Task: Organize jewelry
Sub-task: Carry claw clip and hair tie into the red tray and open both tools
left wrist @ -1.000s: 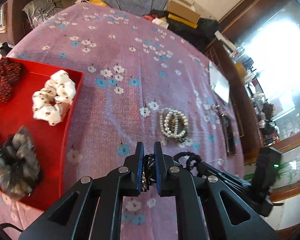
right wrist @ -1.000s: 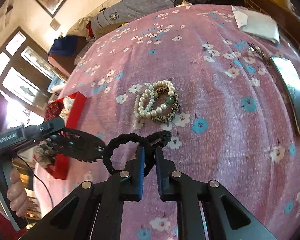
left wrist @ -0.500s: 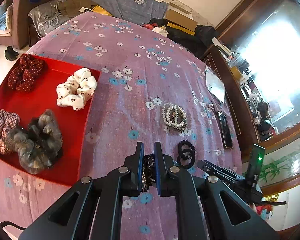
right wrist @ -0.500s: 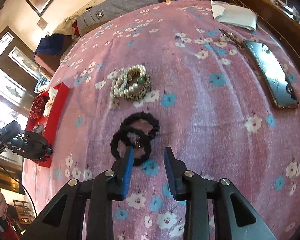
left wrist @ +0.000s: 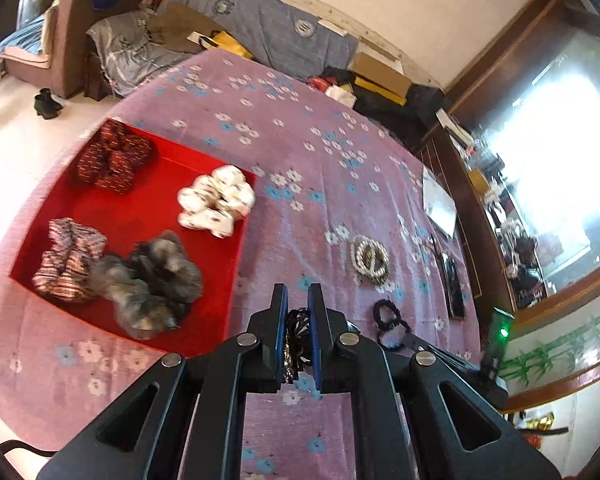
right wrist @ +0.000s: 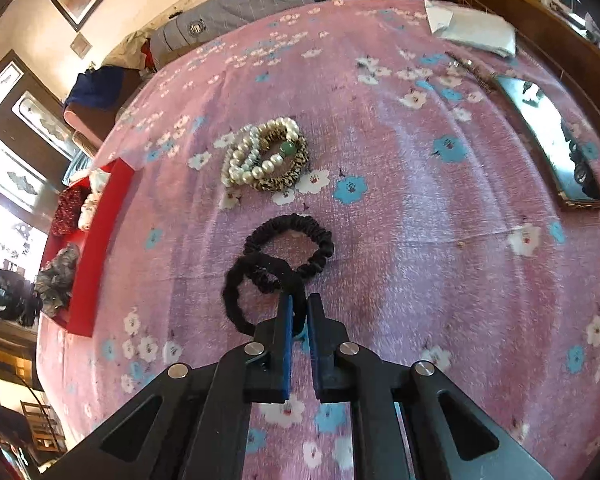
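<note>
Dark sparkly item (left wrist: 296,336) mostly hidden between left gripper (left wrist: 298,320) fingers; kind unclear. Near black hair tie (right wrist: 260,292) partly covered by right gripper (right wrist: 299,320); grip on it not discernible. Red tray (right wrist: 96,248) interior largely hidden behind its wall in right view. Scrunchies (left wrist: 148,280) motion-blurred. Phone (left wrist: 454,292) small, foreshortened.

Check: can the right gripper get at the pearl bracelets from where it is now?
Probably not yet. The right gripper is shut on a black hair tie. The cloth up to the pearl bracelets is otherwise bare past a second tie.
</note>
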A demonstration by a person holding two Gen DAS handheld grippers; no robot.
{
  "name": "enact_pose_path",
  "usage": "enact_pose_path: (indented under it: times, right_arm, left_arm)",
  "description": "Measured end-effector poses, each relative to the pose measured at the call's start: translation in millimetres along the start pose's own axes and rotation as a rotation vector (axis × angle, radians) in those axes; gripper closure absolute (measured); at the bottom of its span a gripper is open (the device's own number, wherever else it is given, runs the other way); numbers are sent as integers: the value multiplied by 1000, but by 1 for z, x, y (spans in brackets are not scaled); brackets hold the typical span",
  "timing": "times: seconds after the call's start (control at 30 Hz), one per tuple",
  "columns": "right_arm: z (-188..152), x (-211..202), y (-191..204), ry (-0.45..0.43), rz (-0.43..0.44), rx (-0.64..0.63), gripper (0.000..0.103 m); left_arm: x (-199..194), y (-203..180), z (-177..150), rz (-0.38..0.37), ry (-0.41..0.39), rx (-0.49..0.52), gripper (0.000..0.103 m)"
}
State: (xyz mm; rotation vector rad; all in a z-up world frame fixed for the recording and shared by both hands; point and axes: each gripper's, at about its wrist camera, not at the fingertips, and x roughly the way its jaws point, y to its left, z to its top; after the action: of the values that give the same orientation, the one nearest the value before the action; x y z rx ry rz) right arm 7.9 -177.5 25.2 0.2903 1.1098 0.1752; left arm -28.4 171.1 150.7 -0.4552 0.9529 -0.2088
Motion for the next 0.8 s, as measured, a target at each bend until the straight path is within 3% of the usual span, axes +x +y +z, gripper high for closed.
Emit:
enact_pose_path:
  times: [0.17, 0.37, 0.63, 0.8]
  right_arm:
    - [0, -30, 14, -40, 32, -19, 95]
    - [14, -43, 62, -76, 101, -97, 95]
    - [42, -25, 159, -73, 206, -218, 95]
    - [58, 6, 224, -52, 232, -296, 95]
  left_arm:
    - [-21, 30, 10, 46, -51, -43, 94]
    - [-40, 81, 36, 130, -99, -102, 94]
    - [-23, 141, 76, 226, -106, -129, 93]
    - [-1, 169, 91, 245, -89, -135, 93]
